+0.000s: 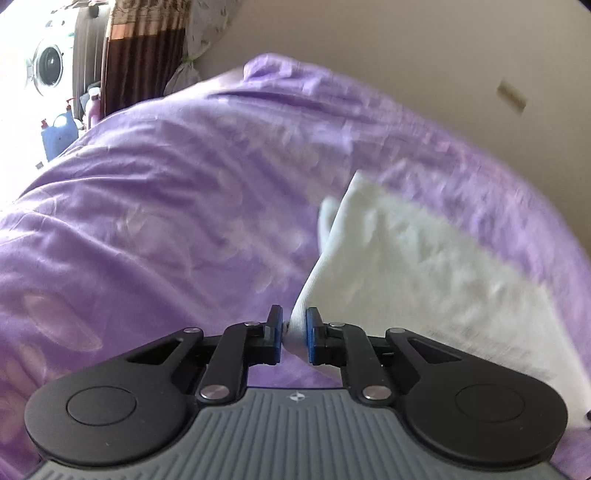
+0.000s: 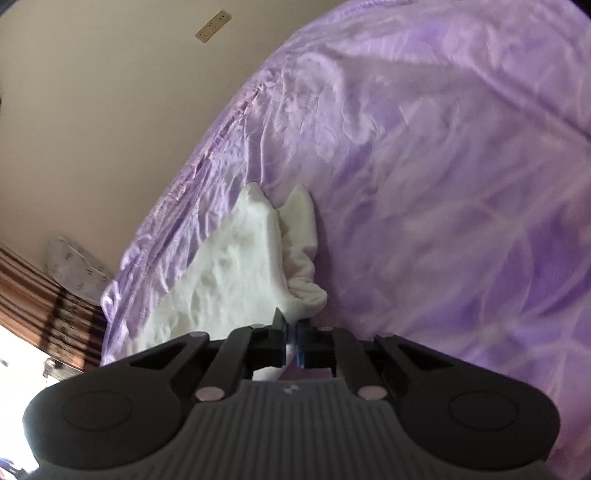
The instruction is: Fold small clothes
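Note:
A small white garment lies on a purple bedsheet. My left gripper is shut on one bunched edge of it, and the cloth fans out ahead and to the right. In the right wrist view the same white garment stretches ahead and to the left over the purple bedsheet. My right gripper is shut on another edge of the garment, with a rolled fold just beyond the fingertips.
A beige wall runs behind the bed. A brown curtain, a washing machine and blue and pink bottles stand at the far left. A wall socket and a patterned bag show in the right wrist view.

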